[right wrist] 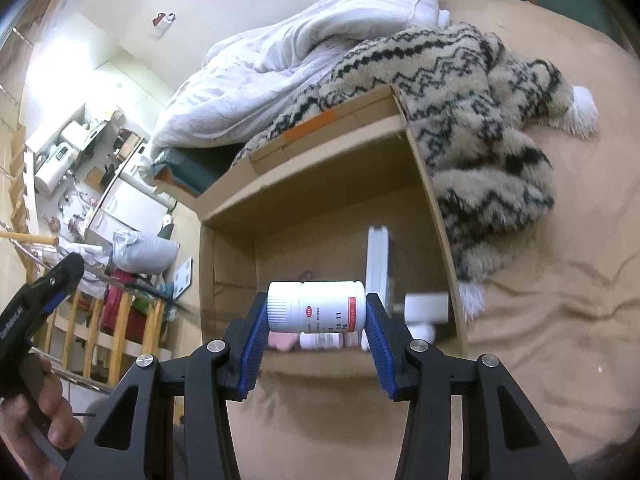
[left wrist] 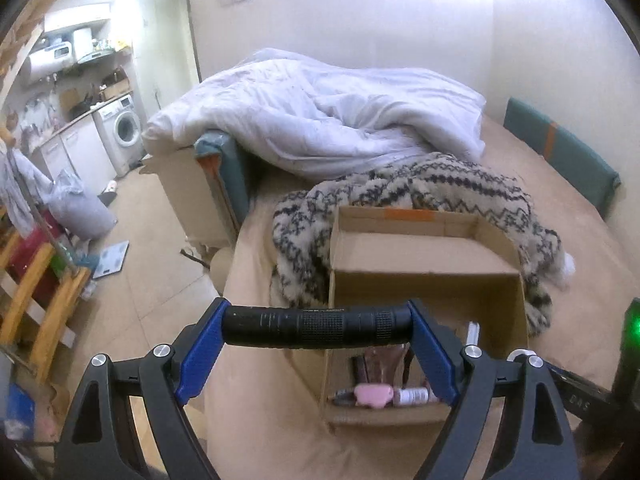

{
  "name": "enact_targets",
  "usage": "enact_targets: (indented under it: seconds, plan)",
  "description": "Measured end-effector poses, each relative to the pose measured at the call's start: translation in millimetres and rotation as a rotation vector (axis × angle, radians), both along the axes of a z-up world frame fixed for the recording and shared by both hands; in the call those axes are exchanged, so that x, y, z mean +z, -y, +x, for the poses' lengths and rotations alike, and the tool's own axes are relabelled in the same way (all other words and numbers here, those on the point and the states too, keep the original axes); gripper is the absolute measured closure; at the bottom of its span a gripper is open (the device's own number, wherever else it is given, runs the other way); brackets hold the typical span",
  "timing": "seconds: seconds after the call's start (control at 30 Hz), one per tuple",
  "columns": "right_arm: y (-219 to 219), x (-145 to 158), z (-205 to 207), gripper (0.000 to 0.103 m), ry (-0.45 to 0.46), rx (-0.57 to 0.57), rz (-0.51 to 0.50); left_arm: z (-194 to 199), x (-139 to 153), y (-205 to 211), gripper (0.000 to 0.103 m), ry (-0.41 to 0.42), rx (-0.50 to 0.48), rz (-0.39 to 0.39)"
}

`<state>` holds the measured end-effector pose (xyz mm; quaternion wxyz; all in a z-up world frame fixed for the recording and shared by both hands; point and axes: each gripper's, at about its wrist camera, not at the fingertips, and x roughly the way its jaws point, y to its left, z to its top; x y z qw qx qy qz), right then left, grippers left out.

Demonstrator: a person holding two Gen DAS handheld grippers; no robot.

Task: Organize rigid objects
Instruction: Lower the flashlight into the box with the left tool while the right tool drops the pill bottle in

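My left gripper point(left wrist: 318, 326) is shut on a black flashlight point(left wrist: 318, 327), held crosswise just above the near left side of an open cardboard box point(left wrist: 428, 280) on the bed. My right gripper point(right wrist: 317, 307) is shut on a white pill bottle point(right wrist: 317, 307) with a red-striped label, held sideways over the near wall of the same box point(right wrist: 320, 168). Inside the box lie a pink item point(left wrist: 374, 394), small bottles point(left wrist: 412, 394) and a white box point(right wrist: 378, 256). The left gripper point(right wrist: 44, 292) also shows at the left edge of the right wrist view.
A patterned fleece blanket point(left wrist: 420, 188) lies against the box's far and right sides. A white duvet point(left wrist: 320, 120) is heaped behind it on the tan bed sheet point(right wrist: 540, 320). A wooden rail point(left wrist: 36, 292) and floor clutter are to the left.
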<state>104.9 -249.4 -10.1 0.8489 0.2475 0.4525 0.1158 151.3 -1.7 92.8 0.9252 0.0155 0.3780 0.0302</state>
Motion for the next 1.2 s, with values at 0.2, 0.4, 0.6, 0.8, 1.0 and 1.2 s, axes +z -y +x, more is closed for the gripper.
enact_targets:
  seconds: [0.2, 0.4, 0.6, 0.8, 1.0, 1.2]
  plan:
    - [-3.7, -12.9, 20.6, 0.054, -0.007, 0.019, -0.039, 34.9, -50.0, 27.3, 0.018, -0.083, -0.030, 0.014]
    - [-5.4, -52.0, 29.0, 0.054, -0.143, 0.049, 0.043, 52.6, -124.4, 45.4, 0.018, -0.230, -0.060, 0.011]
    - [-17.0, -56.6, 36.2, 0.053, -0.162, 0.072, -0.041, 60.0, -166.4, 52.9, 0.018, -0.312, -0.055, 0.019]
    - [-24.0, -62.9, 39.7, 0.053, -0.189, 0.082, -0.081, 63.7, -180.5, 60.2, 0.018, -0.318, -0.071, 0.059]
    - [-26.9, -61.0, 41.1, 0.053, -0.174, 0.083, -0.122, 65.7, -185.7, 63.7, 0.018, -0.332, -0.078, 0.063]
    - [-26.7, -58.6, 43.5, 0.050, -0.154, 0.080, -0.094, 66.6, -186.1, 59.8, 0.014, -0.360, -0.061, 0.008]
